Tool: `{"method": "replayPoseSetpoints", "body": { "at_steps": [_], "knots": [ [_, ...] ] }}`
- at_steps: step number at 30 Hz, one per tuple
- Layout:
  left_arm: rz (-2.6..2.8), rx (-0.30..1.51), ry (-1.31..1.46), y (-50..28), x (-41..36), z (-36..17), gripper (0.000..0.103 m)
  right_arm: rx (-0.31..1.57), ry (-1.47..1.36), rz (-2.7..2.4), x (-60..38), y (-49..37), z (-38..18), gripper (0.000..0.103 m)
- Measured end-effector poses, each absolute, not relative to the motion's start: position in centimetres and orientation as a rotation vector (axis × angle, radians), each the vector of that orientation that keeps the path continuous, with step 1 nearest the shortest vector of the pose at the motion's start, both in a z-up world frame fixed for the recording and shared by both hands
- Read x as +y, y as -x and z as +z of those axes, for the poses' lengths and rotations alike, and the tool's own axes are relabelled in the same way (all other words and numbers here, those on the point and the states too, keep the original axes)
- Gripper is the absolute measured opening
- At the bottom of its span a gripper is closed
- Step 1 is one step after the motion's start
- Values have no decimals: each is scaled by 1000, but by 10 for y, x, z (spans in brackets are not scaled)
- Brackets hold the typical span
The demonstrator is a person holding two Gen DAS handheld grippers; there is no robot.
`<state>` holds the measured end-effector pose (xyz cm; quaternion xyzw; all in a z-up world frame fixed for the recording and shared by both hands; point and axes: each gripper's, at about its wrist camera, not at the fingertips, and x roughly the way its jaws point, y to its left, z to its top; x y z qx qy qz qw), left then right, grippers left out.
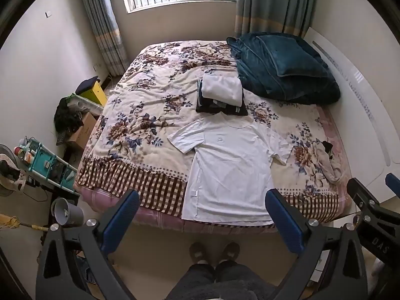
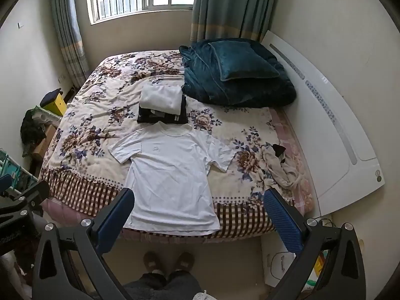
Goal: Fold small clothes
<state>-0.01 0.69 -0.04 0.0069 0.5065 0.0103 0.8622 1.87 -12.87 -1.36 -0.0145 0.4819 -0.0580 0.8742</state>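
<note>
A white T-shirt lies spread flat, front up, at the near edge of the bed with the floral blanket; it also shows in the right wrist view. Its hem hangs slightly over the bed edge. Behind its collar sits a stack of folded clothes, white on top of dark, also in the right wrist view. My left gripper is open and empty, held above the floor before the bed. My right gripper is open and empty too, at a similar height. A crumpled beige garment lies at the bed's right.
A teal quilt with pillow fills the bed's far right corner. A white headboard runs along the right. Boxes, a turquoise rack and a grey bin crowd the floor at the left. The person's slippered feet stand before the bed.
</note>
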Motion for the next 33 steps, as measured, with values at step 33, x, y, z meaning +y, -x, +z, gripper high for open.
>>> {"method": "replayPoseSetpoints", "body": {
  "at_steps": [33],
  "knots": [
    [11,1046,8,-9,2,16,103,962,40,-104,-137,-31,6,103]
  ]
}}
